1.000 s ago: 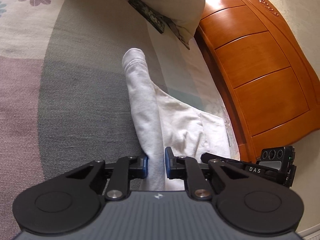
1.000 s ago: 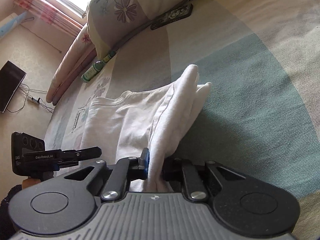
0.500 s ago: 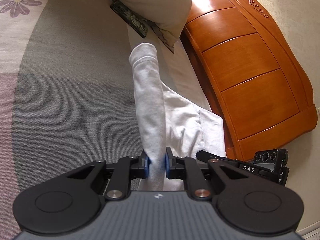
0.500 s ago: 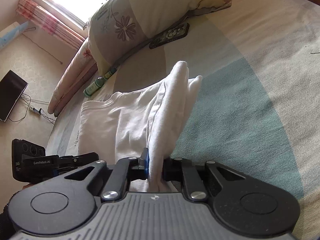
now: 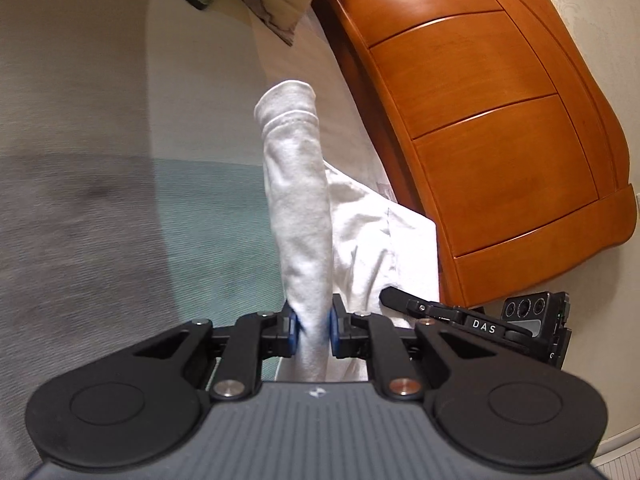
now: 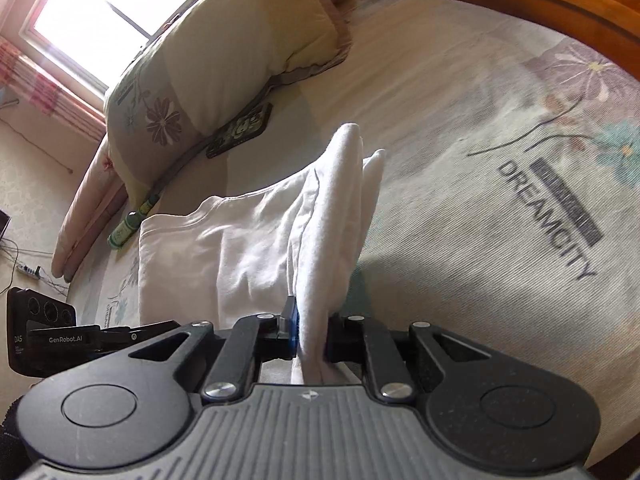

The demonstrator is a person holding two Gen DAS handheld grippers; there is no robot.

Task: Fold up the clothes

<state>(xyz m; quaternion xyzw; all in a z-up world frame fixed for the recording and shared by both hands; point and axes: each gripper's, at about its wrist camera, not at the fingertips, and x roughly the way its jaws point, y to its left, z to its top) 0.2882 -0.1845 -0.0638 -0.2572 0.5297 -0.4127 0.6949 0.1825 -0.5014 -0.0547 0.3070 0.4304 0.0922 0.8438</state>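
Mid-fold: left gripper (image 5: 312, 326) and right gripper (image 6: 308, 334) each pinch the shirt (image 6: 240, 248), lifted off the bed (image 6: 460, 208); next, lay it over evenly.

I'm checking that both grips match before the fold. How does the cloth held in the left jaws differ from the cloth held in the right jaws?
The left gripper pinches a narrow rolled tube of the white garment ending in a stitched hem; the right gripper pinches a flatter bunch of several layers tapering to a point. The left piece stands alone; the right fans out into the spread body. Both are white, and both jaws are shut on them.
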